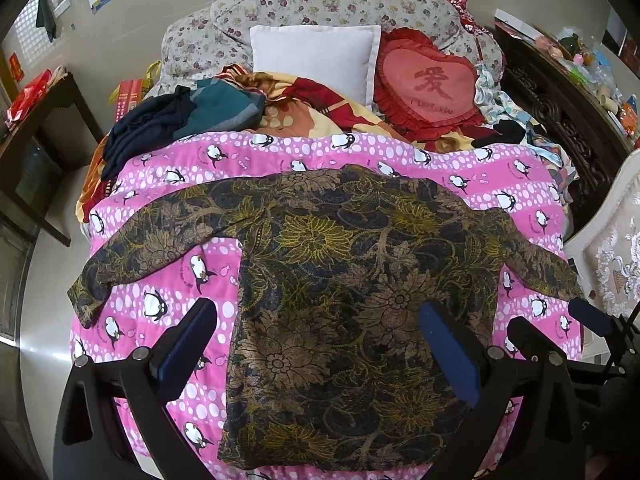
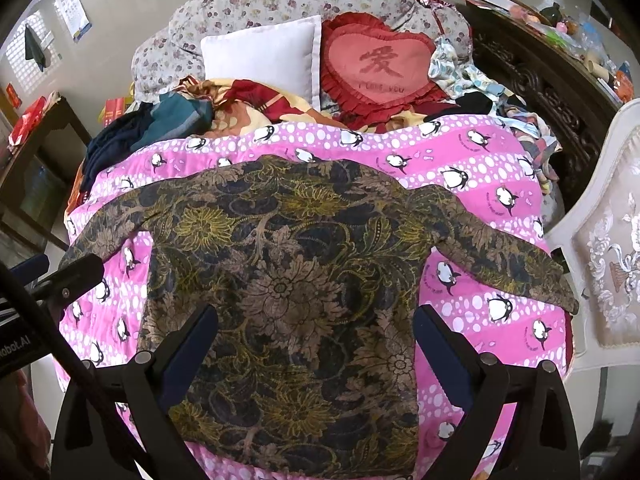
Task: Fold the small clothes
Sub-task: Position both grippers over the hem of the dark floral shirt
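The floral shirt [image 1: 340,300] lies flat, sleeves spread, on the pink penguin quilt [image 1: 168,280] covering the bed. Left tongs [image 1: 320,344] and right tongs [image 2: 316,344] hover wide apart, holding nothing. Pillows [image 1: 316,56] lie far.

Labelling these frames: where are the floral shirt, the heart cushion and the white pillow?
floral shirt [image 1: 340,300], left wrist view, mid body.
heart cushion [image 2: 380,66], right wrist view, pink centre.
white pillow [image 1: 312,56], left wrist view, middle.

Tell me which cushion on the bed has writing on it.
The red heart-shaped frilled cushion has a Chinese character and small letters on it. The white square cushion, beside it, is plain.
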### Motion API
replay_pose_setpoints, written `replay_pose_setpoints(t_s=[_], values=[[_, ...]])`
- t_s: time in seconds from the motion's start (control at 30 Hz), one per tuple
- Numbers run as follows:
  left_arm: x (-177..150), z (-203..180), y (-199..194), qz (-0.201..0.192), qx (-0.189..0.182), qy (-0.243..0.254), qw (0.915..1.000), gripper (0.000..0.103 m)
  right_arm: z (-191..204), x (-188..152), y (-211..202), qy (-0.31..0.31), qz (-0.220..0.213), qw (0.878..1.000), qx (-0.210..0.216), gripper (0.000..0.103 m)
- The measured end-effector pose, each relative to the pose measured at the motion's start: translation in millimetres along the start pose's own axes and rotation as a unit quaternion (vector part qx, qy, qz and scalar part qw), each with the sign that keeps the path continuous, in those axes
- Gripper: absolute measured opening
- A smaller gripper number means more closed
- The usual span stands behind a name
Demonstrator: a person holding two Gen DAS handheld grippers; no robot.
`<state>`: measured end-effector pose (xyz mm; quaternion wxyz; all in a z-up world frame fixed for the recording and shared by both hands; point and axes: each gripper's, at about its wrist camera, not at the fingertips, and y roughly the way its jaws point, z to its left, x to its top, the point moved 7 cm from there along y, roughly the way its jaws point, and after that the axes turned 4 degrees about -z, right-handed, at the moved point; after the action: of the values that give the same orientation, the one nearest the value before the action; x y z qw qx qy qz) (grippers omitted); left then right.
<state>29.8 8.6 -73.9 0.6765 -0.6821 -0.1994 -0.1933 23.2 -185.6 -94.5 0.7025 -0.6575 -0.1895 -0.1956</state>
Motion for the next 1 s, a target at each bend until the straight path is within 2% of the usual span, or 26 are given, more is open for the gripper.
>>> replay_pose_setpoints(t_s=[1.0], values=[[-13.2, -2.0, 13.2, 0.024, -0.003, -0.005, 0.9997, 0.101, -8.3, -5.2, 13.3, 0.012, 0.024, 0.999, -0.017, 0.1]])
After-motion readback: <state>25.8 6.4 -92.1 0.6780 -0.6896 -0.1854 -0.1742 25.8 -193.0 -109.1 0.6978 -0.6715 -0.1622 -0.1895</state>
